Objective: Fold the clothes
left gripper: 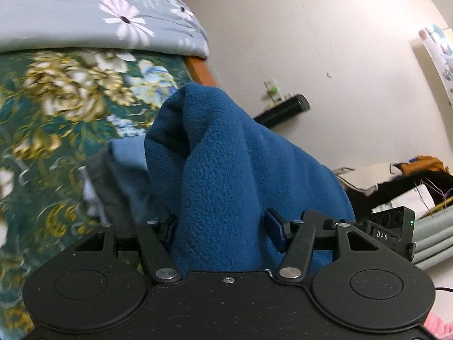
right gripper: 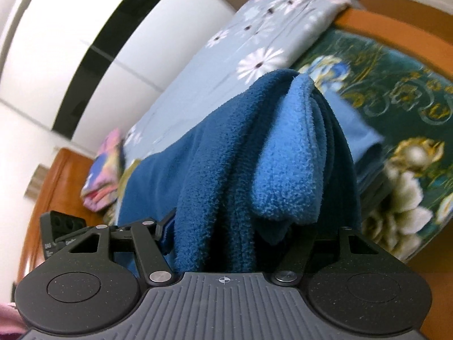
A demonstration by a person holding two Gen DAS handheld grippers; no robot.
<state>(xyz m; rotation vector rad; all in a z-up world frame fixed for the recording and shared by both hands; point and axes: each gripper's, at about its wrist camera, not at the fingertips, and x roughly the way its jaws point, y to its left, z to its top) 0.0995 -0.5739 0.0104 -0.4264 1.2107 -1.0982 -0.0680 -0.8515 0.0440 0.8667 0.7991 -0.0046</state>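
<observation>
We've got the blue fleece garment (left gripper: 226,170) bunched thick between the jaws of both the left gripper (left gripper: 220,226) and the right gripper (right gripper: 240,226), each clamped on a wad of it, and it hangs up off the bed (right gripper: 396,119). It looks soft, light and floppy, so we'd take it at hems or corners, not mid-fold. Further right, the other gripper's block reads "DAS" (left gripper: 381,235), though blur may hide more.

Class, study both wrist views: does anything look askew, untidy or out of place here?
Yes: the dark blue fleece garment is bunched in thick uneven folds in both grippers, not flat. A black-and-orange heap of clothes lies jumbled by the wall.
</observation>
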